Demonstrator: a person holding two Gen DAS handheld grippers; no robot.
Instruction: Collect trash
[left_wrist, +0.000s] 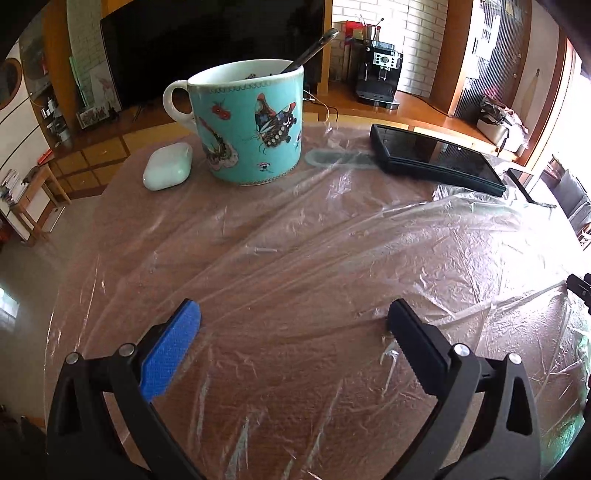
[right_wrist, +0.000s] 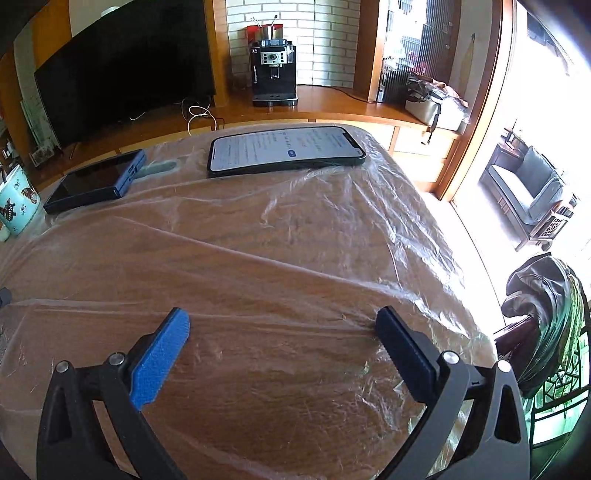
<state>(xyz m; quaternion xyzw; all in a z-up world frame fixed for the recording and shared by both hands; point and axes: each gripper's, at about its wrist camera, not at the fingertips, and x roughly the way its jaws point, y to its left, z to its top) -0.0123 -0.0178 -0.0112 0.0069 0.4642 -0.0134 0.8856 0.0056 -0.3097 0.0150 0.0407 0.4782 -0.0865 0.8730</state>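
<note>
A clear plastic sheet (left_wrist: 332, 236), the likely trash, lies spread over the table (right_wrist: 402, 136) directly beneath both wide-open, empty tongs, left tongs (left_wrist: 295, 317) and right tongs (right_wrist: 282, 325), its raised fold running crosswise just ahead of each.
</note>
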